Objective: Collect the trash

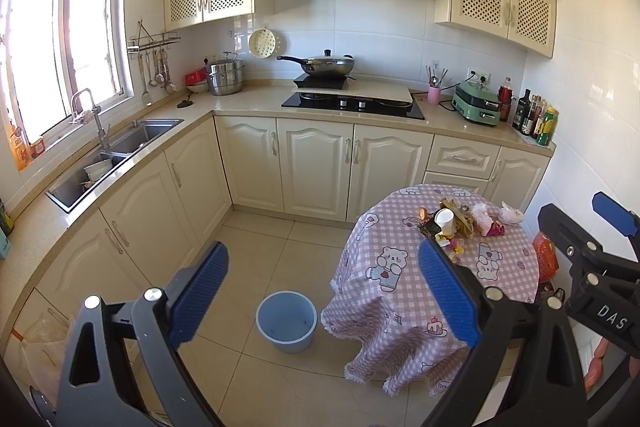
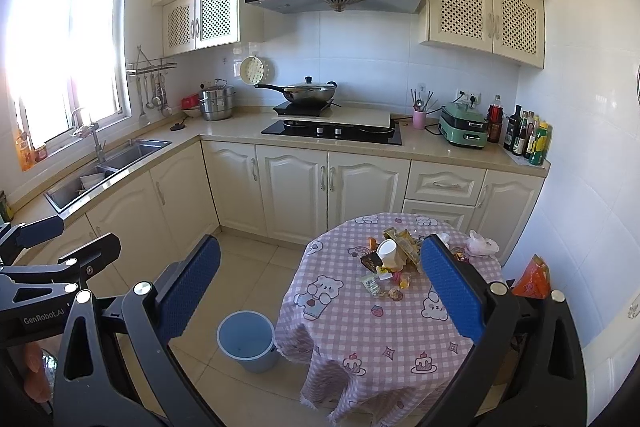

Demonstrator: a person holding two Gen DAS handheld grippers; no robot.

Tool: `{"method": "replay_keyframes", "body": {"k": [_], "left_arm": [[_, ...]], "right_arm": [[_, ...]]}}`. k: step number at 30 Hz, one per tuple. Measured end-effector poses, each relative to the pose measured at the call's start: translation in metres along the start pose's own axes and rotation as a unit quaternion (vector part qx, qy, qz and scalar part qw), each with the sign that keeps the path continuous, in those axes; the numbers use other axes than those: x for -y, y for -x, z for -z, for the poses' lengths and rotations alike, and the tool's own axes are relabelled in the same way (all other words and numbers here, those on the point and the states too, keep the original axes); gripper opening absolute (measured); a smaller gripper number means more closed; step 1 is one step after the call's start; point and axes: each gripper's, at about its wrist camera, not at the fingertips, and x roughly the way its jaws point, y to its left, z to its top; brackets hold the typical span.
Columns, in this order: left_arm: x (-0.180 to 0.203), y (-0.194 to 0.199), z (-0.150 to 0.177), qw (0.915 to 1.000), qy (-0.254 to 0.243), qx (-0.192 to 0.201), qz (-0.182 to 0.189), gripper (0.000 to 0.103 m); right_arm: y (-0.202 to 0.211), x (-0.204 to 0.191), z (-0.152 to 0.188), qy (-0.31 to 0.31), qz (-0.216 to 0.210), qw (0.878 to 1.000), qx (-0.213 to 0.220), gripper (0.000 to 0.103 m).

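Note:
A heap of trash lies on the round table with its pink checked cloth (image 1: 404,239) (image 2: 360,331): a white paper cup (image 1: 446,221) (image 2: 387,251), snack wrappers (image 2: 404,243) and a crumpled pink-white bag (image 1: 510,214) (image 2: 482,245). A blue bucket (image 1: 286,341) (image 2: 250,361) stands on the floor just left of the table. My left gripper (image 1: 324,297) is open and holds nothing, hovering above the floor short of the bucket. My right gripper (image 2: 320,291) is open too, near the table's front edge. Each gripper shows at the edge of the other's view.
Cream cabinets and a counter with a sink (image 1: 120,151), a hob with a wok (image 1: 320,65) and bottles (image 1: 536,119) wrap the room. An orange bag (image 1: 545,255) (image 2: 532,281) sits right of the table. A plastic bag (image 1: 44,347) hangs low left. Tile floor (image 1: 260,259) lies ahead.

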Motion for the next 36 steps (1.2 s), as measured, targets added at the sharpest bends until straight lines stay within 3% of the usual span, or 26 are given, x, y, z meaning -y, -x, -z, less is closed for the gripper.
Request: {"method": "replay_keyframes", "body": {"k": [36], "left_arm": [[-0.003, -0.002, 0.005, 1.0000, 0.000, -0.002, -0.003, 0.094]], "right_arm": [[-0.003, -0.014, -0.004, 0.001, -0.005, 1.000, -0.008, 0.097]]}}
